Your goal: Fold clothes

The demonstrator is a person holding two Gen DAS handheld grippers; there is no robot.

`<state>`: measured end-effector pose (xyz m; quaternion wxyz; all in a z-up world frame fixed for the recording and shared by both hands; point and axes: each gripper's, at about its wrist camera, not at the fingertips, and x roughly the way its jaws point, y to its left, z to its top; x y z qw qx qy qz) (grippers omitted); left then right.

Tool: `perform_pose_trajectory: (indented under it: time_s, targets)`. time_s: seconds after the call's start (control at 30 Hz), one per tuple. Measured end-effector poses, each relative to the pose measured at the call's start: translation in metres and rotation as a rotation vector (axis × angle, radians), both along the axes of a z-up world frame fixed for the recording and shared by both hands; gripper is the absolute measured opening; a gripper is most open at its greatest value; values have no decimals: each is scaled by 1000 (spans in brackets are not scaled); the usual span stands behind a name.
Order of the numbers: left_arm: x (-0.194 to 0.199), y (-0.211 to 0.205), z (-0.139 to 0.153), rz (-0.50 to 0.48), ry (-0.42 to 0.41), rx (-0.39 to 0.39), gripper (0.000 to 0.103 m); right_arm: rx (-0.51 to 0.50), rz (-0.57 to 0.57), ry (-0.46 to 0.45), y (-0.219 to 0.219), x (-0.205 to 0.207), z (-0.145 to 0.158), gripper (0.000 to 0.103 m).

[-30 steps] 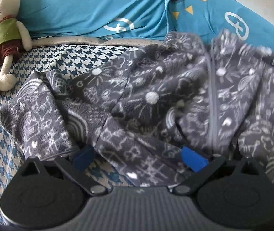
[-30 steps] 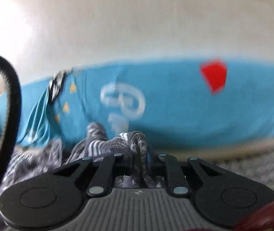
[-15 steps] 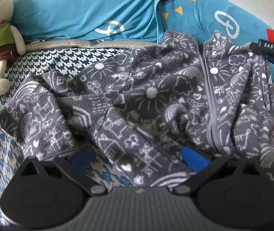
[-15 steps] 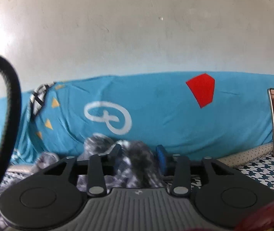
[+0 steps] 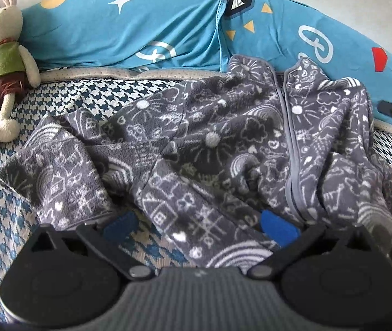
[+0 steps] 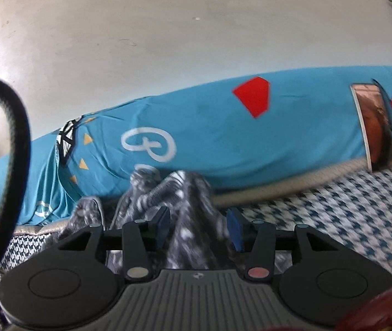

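Each handheld gripper is built from matte black plastic, with a grey ribbed body at the centre marked by a small pale logo. Two rounded black lobes with circular recesses are set on either side. Black linkage bars are pinned with silver screws on the left gripper (image 5: 198, 226); on the right gripper (image 6: 197, 227) one screw is silver and one red. Blue pads (image 5: 277, 224) are fitted to the fingers. A black cable (image 6: 16, 149) is looped at the left of the right view.

Left gripper (image 5: 200, 227) spread wide and low, right gripper (image 6: 197, 227) parted, fingers level, pointing forward
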<state>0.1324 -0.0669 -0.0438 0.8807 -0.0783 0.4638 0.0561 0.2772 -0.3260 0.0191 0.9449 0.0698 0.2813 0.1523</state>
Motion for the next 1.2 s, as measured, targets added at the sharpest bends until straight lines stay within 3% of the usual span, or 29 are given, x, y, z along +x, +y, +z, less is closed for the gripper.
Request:
perform_pose_trajectory:
  time_s: [0.27, 0.43, 0.63, 1.2]
  targets:
    - [-6, 3, 0, 6, 1, 12, 103, -60, -33, 59, -37, -41, 1, 50]
    - [-12, 4, 0, 8, -1, 28, 103, -44, -53, 61, -73, -62, 9, 58]
    - [-17, 3, 0, 4, -2, 40, 103, -82, -111, 89, -113, -73, 5, 58]
    - [-17, -1, -1, 7, 1, 40, 103, -166, -414, 187, -245, -88, -10, 69]
